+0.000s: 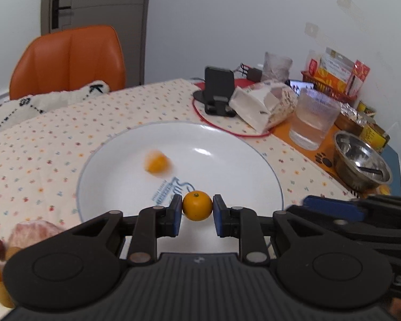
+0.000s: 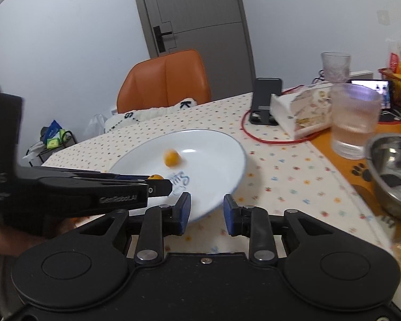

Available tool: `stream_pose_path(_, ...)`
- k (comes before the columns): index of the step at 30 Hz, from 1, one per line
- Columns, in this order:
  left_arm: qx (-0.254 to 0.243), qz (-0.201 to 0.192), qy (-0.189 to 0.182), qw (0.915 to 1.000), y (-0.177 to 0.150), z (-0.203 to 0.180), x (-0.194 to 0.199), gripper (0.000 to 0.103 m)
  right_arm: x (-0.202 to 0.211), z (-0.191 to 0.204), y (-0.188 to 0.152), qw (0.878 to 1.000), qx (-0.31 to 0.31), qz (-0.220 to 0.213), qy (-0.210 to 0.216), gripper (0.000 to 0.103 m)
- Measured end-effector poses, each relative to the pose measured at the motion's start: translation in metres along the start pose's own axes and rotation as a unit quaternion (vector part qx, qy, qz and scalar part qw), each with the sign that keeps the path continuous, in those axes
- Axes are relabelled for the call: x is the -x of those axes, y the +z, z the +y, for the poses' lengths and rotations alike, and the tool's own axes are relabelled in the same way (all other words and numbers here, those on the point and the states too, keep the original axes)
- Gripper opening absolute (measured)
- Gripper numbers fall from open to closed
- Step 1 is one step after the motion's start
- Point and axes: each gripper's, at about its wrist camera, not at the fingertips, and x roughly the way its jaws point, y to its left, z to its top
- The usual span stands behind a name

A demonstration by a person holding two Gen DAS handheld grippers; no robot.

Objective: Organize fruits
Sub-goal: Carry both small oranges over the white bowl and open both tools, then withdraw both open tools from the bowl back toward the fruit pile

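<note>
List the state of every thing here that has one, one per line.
left tool: shut on held orange, over the plate
held orange: gripped, stem up
right tool: open, empty, at the plate's near edge
loose orange: on the plate, blurred, likely rolling
plate: flat on the tablecloth
ribbed glass: upright, part full
steel bowl: upright, utensil inside
door: closed

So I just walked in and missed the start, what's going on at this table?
A person is sorting small orange fruits onto a white plate with two handheld tools. The left tool holds one small orange fruit between its pads over the plate. A second fruit, blurred, lies further in on the plate. The right tool is open and empty at the plate's near rim.
</note>
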Motion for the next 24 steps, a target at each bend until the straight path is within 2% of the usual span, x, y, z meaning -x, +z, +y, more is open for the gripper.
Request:
stream_pose_path(7, -0.025, 0.011, 0.005, 0.9996, -0.002, -0.009, -0.004, 0.028, 0.035, -0.005, -0.001, 1.000, 0.003, -0.007, -0.026, 0.028)
stream_pose_path(10, -0.042, 0.010, -0.005, 0.9991, -0.005, -0.014, 0.002, 0.036, 0.055, -0.005, -0.002, 0.999, 0.006, -0.009, -0.035, 0.028)
stream_pose_path(12, -0.042, 0.007, -0.004, 0.9991, -0.007, -0.015, 0.006, 0.050, 0.066, -0.003, -0.003, 0.999, 0.011, -0.010, -0.043, 0.030)
stream_pose_path(14, -0.041, 0.001, -0.006, 0.9992, -0.010, -0.014, 0.014, 0.056, 0.074, -0.002, -0.003, 0.999, 0.006, -0.013, -0.051, 0.032)
stream_pose_path(16, -0.043, -0.003, -0.010, 0.9990, -0.014, -0.012, 0.022, 0.062, 0.080, -0.003, -0.005, 0.998, -0.010, -0.019, -0.051, 0.035)
stream_pose_path(18, -0.045, -0.005, -0.008, 0.9989, -0.016, -0.009, 0.032, 0.069, 0.084, -0.002, -0.008, 0.998, -0.028, -0.028, -0.049, 0.045)
stream_pose_path(20, -0.047, -0.013, -0.008, 0.9988, -0.019, -0.005, 0.042, 0.072, 0.088, 0.001, -0.011, 0.998, -0.039, -0.035, -0.043, 0.052)
stream_pose_path(24, -0.042, -0.027, -0.003, 0.9987, -0.027, 0.005, 0.066, 0.081, 0.098, 0.014, -0.013, 0.998, -0.027, -0.044, -0.041, 0.062)
